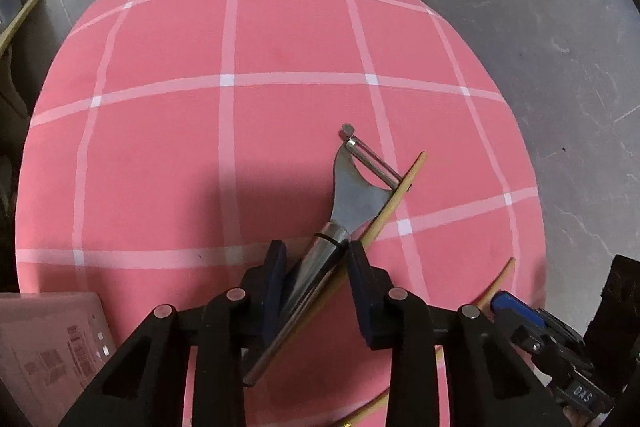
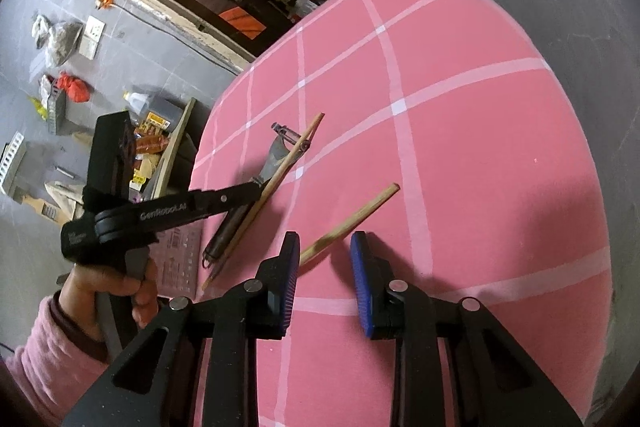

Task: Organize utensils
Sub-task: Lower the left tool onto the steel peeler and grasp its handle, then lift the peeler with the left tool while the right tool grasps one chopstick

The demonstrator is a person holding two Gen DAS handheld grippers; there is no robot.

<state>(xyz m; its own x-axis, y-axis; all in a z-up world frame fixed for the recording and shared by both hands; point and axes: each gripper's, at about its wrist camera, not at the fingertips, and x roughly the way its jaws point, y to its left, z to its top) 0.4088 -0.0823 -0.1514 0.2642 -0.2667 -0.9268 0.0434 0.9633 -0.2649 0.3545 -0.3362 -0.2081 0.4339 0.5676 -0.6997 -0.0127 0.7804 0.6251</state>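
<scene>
Item one: metal peeler (image 1: 352, 199), lying on the pink checked table (image 1: 200, 47) near its front edge, blade end towards the far edge, handle between the jaws of my left gripper (image 1: 316, 259). The jaws stand narrowly apart around the handle; I cannot tell whether the pads press on it. Item two: wooden chopstick (image 1: 394, 201), lying aslant over the peeler's head and alongside its handle, so the same left jaws bracket it too, probably so both can be taken together. Item three: second chopstick (image 2: 352, 223), lying apart from the first pair, near the front edge, one end running in between the jaws of my right gripper (image 2: 324, 247). Those jaws are partly open with a clear gap at either pad, nothing held. Item four: pink box (image 1: 48, 351), beside the table's near left corner, possibly where the utensils go.
</scene>
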